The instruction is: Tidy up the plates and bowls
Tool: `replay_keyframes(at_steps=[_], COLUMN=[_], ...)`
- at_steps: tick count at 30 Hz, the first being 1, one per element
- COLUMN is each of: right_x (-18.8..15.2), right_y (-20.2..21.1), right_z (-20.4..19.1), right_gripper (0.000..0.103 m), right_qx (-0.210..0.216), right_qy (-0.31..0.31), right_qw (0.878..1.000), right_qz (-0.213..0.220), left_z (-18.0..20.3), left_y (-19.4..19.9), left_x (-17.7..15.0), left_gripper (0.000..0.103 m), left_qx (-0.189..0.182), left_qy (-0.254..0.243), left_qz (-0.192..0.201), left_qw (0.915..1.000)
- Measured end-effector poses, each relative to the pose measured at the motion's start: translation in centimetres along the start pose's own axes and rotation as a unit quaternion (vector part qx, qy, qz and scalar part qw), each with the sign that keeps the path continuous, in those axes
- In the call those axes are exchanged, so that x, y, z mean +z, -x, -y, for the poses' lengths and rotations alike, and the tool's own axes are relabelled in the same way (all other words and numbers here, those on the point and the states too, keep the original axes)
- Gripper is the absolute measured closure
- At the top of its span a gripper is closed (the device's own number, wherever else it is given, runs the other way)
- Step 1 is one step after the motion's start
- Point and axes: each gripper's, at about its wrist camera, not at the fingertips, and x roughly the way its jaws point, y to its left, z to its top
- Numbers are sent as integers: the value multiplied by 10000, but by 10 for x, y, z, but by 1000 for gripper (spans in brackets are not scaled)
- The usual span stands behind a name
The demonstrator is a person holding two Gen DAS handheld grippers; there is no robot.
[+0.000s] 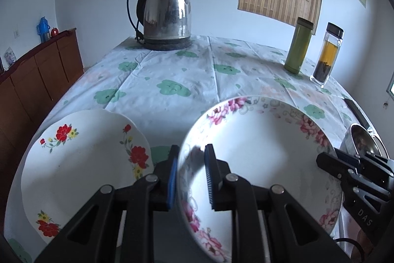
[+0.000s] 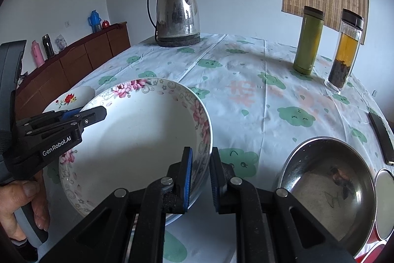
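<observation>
On the clouded tablecloth (image 2: pixel 246 95), the pink-flowered bowl (image 2: pixel 138 139) sat gripped at opposite rims: left gripper (image 1: pixel 190 157) and right gripper (image 2: pixel 200 159) each pinched its wall. Glazed ceramic probably handled heavy, slippery and brittle; rim holds suited it.

The left gripper (image 1: pixel 189 152) angles downward at lower centre of its view, fingers (image 1: pixel 172 179) nearly together. The right gripper (image 2: pixel 199 154) tilts down likewise at lower centre, fingers (image 2: pixel 187 176) narrowly spaced. A bare hand (image 2: pixel 22 208) grips the left handle at lower left.
</observation>
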Motion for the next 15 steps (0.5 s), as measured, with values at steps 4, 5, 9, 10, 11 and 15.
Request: replay_keyframes(at_steps=[4, 5, 9, 10, 11, 15], right_x=[-1, -1, -1, -2, -2, -2], right_y=[0, 0, -1, -1, -1, -1], right_z=[-2, -2, -3, -4, -4, -5], right_gripper=[88, 88, 88, 88, 88, 88], right_qx=[-52, -55, -99, -114, -134, -191], right_qy=[68, 73, 132, 150, 169, 227], right_qw=[10000, 10000, 9999, 9998, 9998, 9996], right_qz=[2, 3, 0, 0, 0, -5], left_z=[0, 1, 3, 4, 5, 8], left_y=[1, 1, 1, 1, 1, 1], left_x=[0, 0, -1, -2, -2, -3], left_gripper=[86, 86, 85, 85, 85, 85], left_qx=[13, 25, 92, 123, 161, 234], left_qy=[-18, -32, -113, -144, -186, -268], left_qz=[8, 18, 50, 59, 71, 101], left_qw=[10000, 10000, 9999, 9998, 9997, 9993])
